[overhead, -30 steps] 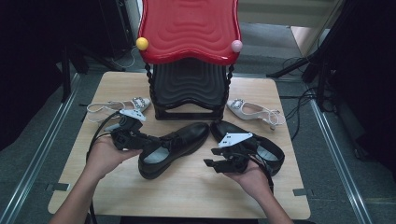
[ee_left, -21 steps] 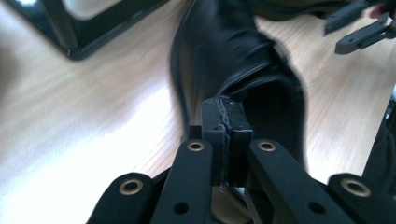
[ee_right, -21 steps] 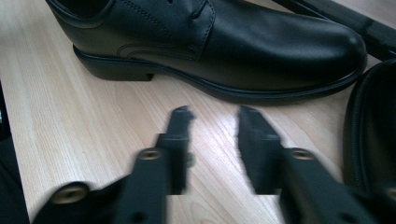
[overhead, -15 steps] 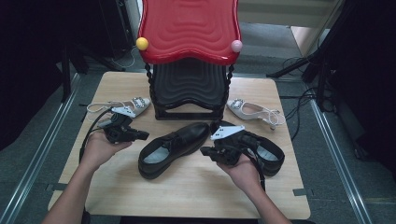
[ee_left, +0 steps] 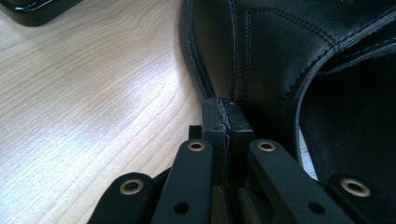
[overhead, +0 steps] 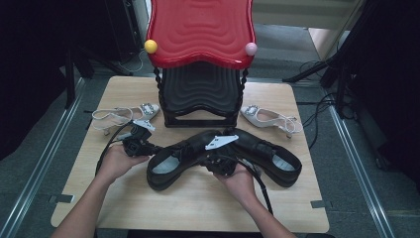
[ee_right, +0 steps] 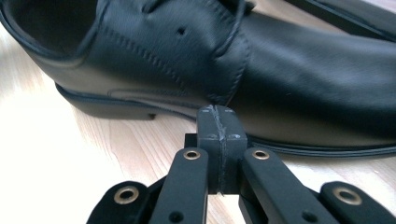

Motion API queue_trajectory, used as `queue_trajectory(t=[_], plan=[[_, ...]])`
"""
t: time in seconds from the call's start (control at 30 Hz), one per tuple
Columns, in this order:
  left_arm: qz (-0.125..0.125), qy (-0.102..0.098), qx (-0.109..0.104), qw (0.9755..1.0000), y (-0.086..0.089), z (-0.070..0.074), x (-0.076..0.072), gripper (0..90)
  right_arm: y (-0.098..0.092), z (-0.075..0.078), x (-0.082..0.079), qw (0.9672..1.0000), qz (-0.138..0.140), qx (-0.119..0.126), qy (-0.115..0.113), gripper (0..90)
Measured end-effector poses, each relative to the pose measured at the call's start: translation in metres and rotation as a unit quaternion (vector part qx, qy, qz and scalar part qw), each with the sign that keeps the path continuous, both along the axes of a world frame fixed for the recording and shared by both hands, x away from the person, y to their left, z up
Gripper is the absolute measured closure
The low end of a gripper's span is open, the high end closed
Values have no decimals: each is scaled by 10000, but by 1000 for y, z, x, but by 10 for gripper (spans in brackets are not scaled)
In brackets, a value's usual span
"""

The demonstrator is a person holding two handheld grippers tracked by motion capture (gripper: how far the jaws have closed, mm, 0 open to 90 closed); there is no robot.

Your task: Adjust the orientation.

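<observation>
High view has both grippers down at the black shoe nearer the person (overhead: 178,161), which lies on the bench (overhead: 198,208) in front of the black and red rack (overhead: 200,74): the left gripper (overhead: 148,148) at its heel end, the right gripper (overhead: 218,158) at its side by the laces. Each pair of jaws has just been closing and is now pressed flat together with nothing between (the gripper views show pad against pad, tips just short of the leather). With no hold taken, any lift would leave the shoe behind, and a push from closed tips could skid it into the second black shoe (overhead: 270,156) or twist it askew
</observation>
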State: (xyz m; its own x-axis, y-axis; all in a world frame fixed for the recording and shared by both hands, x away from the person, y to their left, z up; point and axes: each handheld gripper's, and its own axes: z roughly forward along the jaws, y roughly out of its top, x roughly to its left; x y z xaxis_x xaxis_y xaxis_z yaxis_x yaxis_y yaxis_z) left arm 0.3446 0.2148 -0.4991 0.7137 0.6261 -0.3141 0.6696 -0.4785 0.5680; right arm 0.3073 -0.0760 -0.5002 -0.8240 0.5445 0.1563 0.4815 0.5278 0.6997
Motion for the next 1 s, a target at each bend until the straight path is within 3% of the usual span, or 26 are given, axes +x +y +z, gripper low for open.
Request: queue_trajectory(t=[0.3,0.43,0.6,0.77,0.93,1.0], plan=[[-51,68,36,10000,-11,-1,-6,900,-2,0,4,9999,-125,-82,-16,900],[-76,117,-29,9999,-15,-1,-8,900,-8,0,8,9996,-223,-57,137,900],[-147,127,5,9998,-20,0,-11,900,-10,1,9,9996,-226,-77,148,900],[-169,248,-116,9995,-24,-1,-15,900,-14,2,11,9994,-257,-86,198,900],[-395,357,-193,9984,-35,-3,-22,900,-20,3,14,9988,-391,-117,264,900],[-429,314,-176,9984,-38,-2,-24,900,-21,3,14,9987,-427,-137,261,900]])
